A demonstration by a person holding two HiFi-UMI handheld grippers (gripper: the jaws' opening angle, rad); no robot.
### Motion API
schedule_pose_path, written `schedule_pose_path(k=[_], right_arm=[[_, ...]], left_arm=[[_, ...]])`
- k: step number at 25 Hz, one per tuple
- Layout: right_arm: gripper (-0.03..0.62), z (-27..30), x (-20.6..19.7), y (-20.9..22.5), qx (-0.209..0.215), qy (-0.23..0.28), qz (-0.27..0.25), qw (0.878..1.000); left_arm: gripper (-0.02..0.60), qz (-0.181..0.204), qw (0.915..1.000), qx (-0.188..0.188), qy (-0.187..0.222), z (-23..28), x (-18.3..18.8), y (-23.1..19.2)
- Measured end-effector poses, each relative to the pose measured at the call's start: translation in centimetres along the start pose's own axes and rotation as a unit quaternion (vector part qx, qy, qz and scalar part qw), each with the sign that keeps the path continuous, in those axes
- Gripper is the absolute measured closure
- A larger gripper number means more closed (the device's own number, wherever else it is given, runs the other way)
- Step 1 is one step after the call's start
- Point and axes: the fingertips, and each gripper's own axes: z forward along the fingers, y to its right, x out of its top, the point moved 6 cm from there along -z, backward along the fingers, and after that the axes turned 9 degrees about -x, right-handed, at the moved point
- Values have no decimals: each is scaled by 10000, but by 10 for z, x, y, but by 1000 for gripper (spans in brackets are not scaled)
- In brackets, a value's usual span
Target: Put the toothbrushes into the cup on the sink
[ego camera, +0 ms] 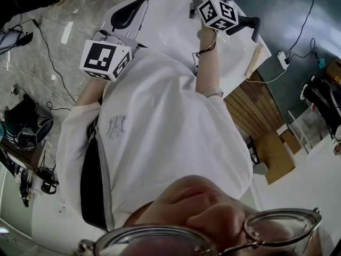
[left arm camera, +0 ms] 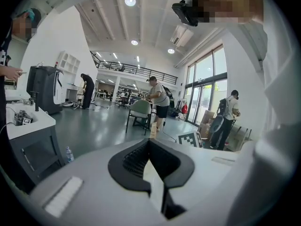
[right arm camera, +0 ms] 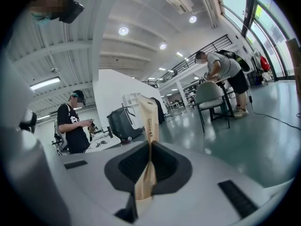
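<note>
Your right gripper (right arm camera: 149, 144) clamped on tan paper pack (right arm camera: 147, 119), likely toothbrush; most sticks out past jaws, handy for cup drop. Your left gripper (left arm camera: 150, 142) closed, pale strip inside unclear. Cup, sink unseen.

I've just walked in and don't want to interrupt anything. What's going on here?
A person in a white T-shirt holds a gripper in each hand, out in front of the body. The right gripper has its jaws shut on a slim tan paper packet, perhaps a wrapped toothbrush, which sticks up past the tips. The left gripper has its jaws together with nothing poking out beyond them. No cup or sink shows in any view.
</note>
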Motion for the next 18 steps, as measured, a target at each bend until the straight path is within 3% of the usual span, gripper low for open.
schedule_pose_path(k=[18], right_arm=[[577, -3, -7, 8, -63, -383, -47, 9992]], left_arm=[[573, 25, 10000, -50, 14, -1, 3, 3]])
